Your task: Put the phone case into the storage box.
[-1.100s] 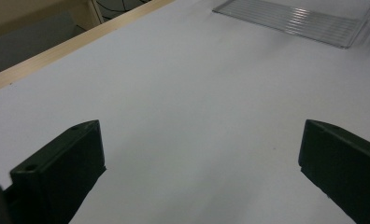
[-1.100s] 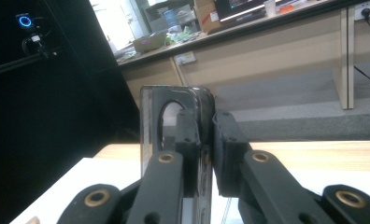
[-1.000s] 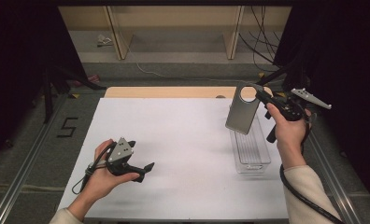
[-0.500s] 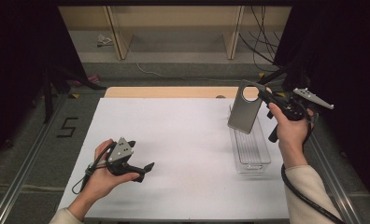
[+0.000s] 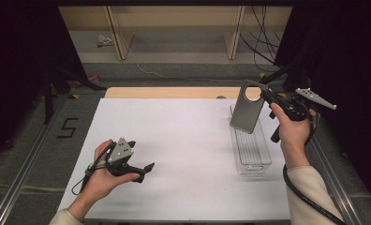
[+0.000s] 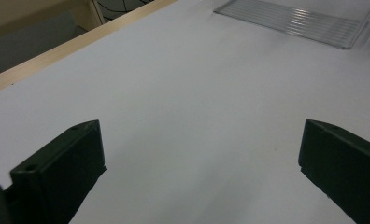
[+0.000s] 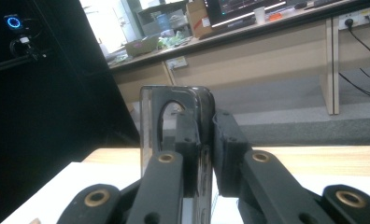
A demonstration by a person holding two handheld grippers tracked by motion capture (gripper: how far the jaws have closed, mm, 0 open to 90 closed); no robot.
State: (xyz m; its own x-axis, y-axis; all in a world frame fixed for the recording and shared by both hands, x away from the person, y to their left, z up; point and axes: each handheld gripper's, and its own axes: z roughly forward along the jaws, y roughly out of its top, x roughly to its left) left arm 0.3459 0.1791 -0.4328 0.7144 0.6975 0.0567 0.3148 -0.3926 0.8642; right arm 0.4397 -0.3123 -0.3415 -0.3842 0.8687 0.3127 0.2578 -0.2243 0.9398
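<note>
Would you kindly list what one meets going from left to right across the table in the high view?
Left tool in the person's left hand → bare white table top → grey plate with a round hole → right tool gripping it, above the clear tray.

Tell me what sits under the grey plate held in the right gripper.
The grey plate, clamped by the right gripper, hangs above the far end of the clear tray. The tray's visible part is empty; the plate hides its far end.
</note>
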